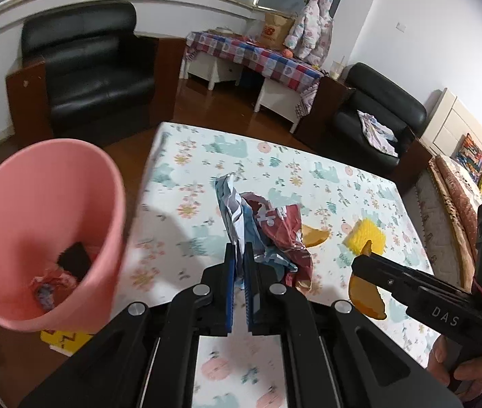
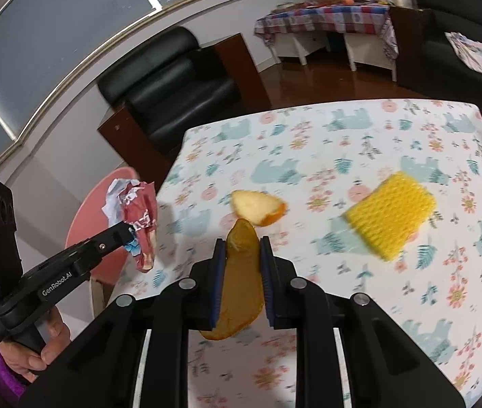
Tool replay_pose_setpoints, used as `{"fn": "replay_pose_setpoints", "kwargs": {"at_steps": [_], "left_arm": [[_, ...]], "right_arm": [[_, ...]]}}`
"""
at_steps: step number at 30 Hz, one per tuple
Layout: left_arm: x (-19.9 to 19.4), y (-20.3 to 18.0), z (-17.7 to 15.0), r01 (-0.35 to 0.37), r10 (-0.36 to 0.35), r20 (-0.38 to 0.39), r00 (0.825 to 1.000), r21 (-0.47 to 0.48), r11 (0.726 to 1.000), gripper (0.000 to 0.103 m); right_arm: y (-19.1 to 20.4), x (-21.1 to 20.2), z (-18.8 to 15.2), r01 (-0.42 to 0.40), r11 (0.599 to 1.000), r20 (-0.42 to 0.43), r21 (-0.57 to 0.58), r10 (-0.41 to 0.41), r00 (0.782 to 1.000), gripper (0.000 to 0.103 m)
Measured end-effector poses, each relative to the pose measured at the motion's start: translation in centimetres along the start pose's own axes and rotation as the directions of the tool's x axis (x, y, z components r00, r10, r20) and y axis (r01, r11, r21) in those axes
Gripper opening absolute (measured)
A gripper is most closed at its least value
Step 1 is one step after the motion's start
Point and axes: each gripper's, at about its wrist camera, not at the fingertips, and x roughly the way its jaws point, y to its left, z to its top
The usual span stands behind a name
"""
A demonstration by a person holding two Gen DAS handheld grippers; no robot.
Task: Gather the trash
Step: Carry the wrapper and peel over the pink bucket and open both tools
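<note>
From the left wrist view, the left gripper [image 1: 239, 265] has its jaws closed tight on a crumpled wrapper [image 1: 268, 234], red, white and blue, which hangs lifted above the bench [image 1: 207, 176] near its left edge. The pink bin [image 1: 47, 231] stands just off that left edge, tilted toward the camera, with a few scraps already at its bottom. The right gripper [image 1: 368, 250] shows at the lower right, holding an orange peel [image 1: 364, 292], with another peel piece [image 1: 314, 235] and a yellow foam net [image 1: 368, 236] lying on the cloth toward the right edge. From the right wrist view, the right gripper [image 2: 239, 255] has its jaws partly closed on the long orange peel [image 2: 241, 282], gripping it by the flat sides; the peel piece [image 2: 257, 208] lies near the middle of the bench and the yellow foam net [image 2: 392, 219] toward the right edge. The left gripper [image 2: 128, 229] carries the wrapper [image 2: 135, 210] over the rim of the pink bin [image 2: 94, 217]. The risks appear to be these: the wrapper, held by one corner, could snag on the rim or fall outside the bin, and the slick curved peel could slip from the jaws during the carry.
</note>
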Motion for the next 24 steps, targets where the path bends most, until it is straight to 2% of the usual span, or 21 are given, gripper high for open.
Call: {"fn": "replay_pose_setpoints", "kwargs": {"at_steps": [12,24], "left_arm": [[-4.5,4.4,-0.3,-0.116,0.118,0.081,0.990,-0.032,0.993,0.004],[-7.8,9.5,0.0,-0.227,0.241,0.141,0.960,-0.106,0.968,0.004]], "right_arm": [[6.9,1.8,0.6,-0.117,0.987,-0.038,-0.113,0.113,0.993,0.020],[14.2,4.2,2.5,-0.212,0.948,-0.072,-0.238,0.200,0.977,0.020]]}}
